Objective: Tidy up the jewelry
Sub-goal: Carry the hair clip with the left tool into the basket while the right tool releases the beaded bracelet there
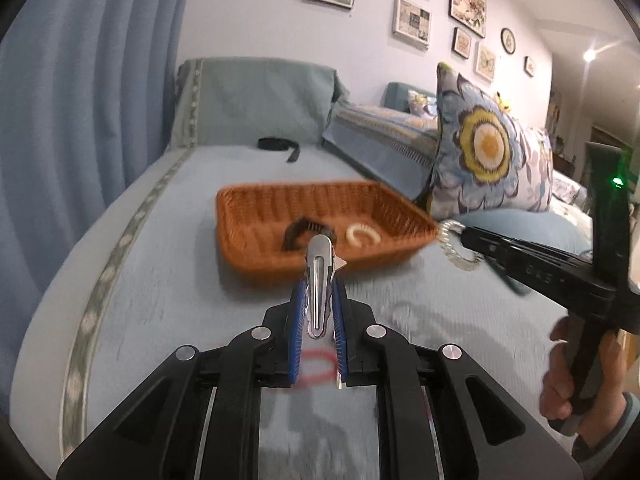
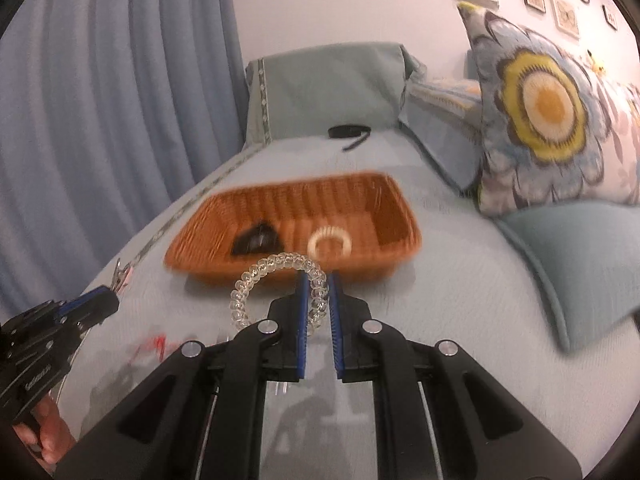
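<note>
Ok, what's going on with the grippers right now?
Left gripper shut on silver hair clip. Right gripper shut on clear coil bracelet. Wicker basket ahead, path clear.

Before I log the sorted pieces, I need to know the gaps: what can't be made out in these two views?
- Dark item in the wicker basket: motion-blurred in both views; left wrist view half hides it behind the silver hair clip.
- Red ring on the bedspread: left gripper fingers cover part; a smear in the right wrist view.
- Clear spiral hair tie: right gripper pads hide the pinched section.
</note>
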`<state>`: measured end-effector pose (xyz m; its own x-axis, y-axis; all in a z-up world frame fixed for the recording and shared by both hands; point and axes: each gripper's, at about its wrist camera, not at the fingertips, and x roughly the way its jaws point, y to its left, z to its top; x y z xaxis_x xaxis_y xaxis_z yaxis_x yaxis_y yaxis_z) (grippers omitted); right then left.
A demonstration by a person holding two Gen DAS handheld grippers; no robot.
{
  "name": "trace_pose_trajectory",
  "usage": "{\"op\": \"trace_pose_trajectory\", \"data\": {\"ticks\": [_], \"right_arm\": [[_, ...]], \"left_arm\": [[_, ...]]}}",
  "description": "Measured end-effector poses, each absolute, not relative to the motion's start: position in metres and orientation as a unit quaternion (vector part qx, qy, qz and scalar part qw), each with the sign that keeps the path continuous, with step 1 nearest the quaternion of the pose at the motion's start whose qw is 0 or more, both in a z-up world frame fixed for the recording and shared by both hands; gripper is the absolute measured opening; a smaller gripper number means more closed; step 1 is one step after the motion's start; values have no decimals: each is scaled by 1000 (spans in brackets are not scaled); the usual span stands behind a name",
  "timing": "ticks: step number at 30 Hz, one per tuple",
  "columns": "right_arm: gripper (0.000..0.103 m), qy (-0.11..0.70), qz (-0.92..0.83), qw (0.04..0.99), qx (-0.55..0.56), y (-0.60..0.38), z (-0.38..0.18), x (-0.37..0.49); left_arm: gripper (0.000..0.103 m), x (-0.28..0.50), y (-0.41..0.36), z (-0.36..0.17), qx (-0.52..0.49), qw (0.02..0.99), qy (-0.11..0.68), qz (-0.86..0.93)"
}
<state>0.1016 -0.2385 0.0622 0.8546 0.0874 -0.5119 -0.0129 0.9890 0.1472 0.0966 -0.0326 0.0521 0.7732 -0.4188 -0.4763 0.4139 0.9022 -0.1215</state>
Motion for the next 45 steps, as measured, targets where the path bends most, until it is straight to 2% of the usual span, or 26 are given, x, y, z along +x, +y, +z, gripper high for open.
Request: {"op": "trace_pose_trajectory", "data": {"ticks": [7, 14, 22, 31, 32, 35, 38, 40, 42, 45], "right_arm": [[8, 291, 33, 954, 59, -243, 80, 186], [8, 361, 30, 930, 62, -240, 52, 254], [8, 423, 15, 903, 79, -239, 17, 287], [9, 440, 22, 893, 93, -241, 6, 285], [9, 439, 25, 893, 97, -242, 8, 284], [9, 432, 26, 896, 95, -244, 15, 276], [9, 427, 31, 898, 99, -244, 23, 263], [9, 419, 40, 901, 105, -243, 32, 249], [9, 410, 44, 905, 106, -240, 42, 236], [12, 396, 53, 911, 104, -237, 56, 214]], "left_arm": [[12, 172, -42, 66, -37, 933, 259, -247], [12, 241, -68, 47, -54, 912, 309, -265], [12, 269, -71, 20, -51, 904, 356, -231], [13, 262, -68, 22, -41, 905, 353, -233], [14, 259, -67, 25, -41, 906, 350, -236], [35, 245, -61, 36, -51, 908, 335, -247], [37, 228, -56, 49, -58, 910, 319, -258], [45, 212, -49, 61, -63, 913, 305, -265], [60, 197, -44, 71, -66, 917, 290, -267], [63, 170, -34, 89, -71, 920, 270, -274]]}}
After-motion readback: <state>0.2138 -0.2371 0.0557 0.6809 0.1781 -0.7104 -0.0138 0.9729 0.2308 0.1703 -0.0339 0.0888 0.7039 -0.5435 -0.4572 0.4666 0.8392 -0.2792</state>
